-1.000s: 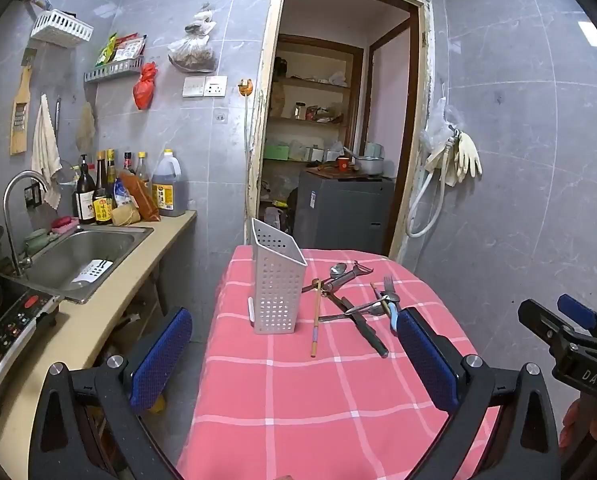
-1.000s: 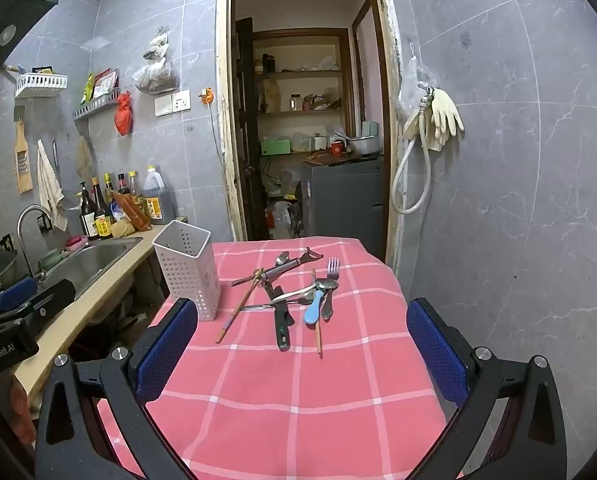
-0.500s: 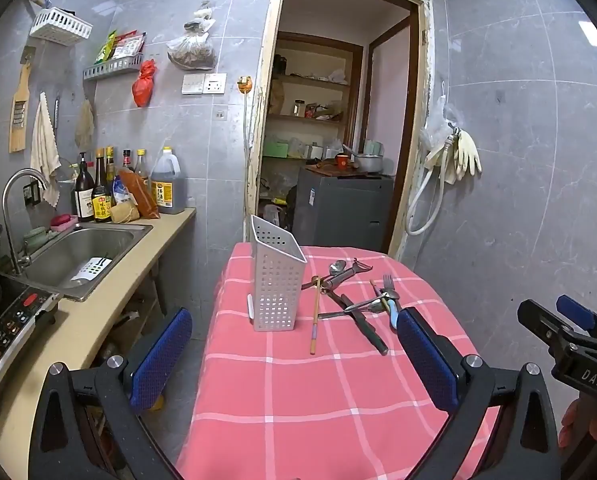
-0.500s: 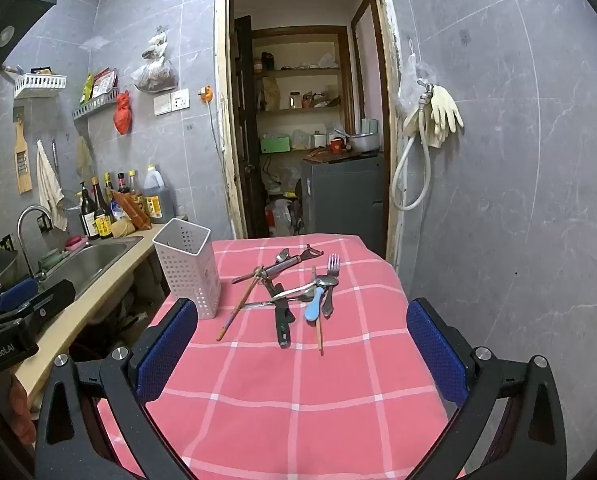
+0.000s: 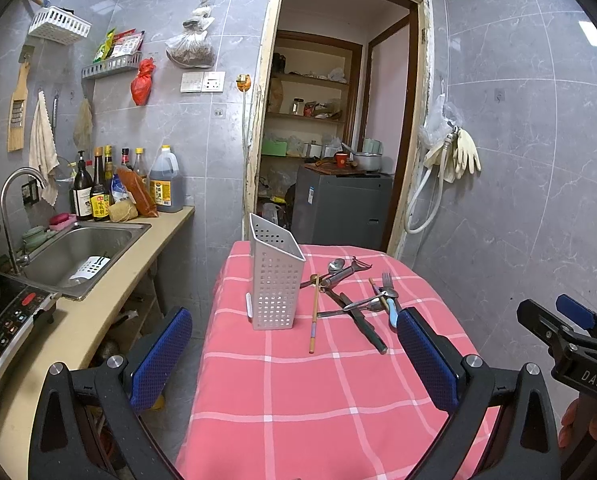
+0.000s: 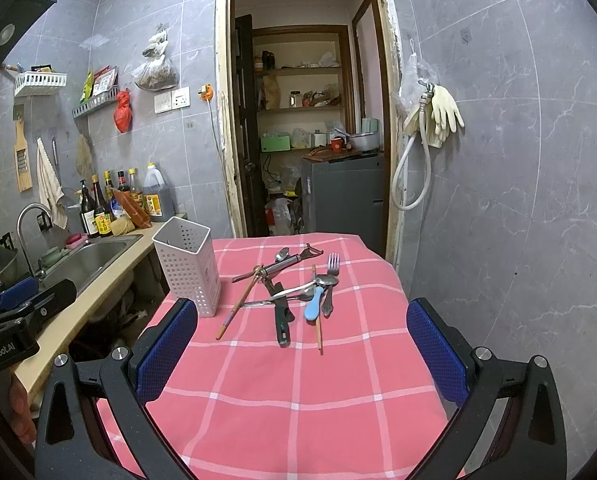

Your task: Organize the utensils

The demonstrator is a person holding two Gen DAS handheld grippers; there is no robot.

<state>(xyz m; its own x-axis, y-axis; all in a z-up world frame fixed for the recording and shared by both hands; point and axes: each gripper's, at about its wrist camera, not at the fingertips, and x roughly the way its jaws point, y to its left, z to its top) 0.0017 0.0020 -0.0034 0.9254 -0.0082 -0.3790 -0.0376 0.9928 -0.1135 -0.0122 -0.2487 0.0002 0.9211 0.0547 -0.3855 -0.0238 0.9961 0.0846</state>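
Hovering short of the work: right gripper point(image 6: 302, 356) and left gripper point(image 5: 294, 356) both spread wide, holding nothing. Utensil pile point(image 6: 294, 292) lies ahead on the pink-check tablecloth point(image 6: 298, 400), right of the white perforated holder point(image 6: 188, 264), not touching. Pile sits nearer the R tool, approx. centred between its pads. Dark-handled knife point(image 6: 281, 316) runs near-to-far, handle toward the tool; orange chopstick point(image 6: 236, 306) slants away to the right.
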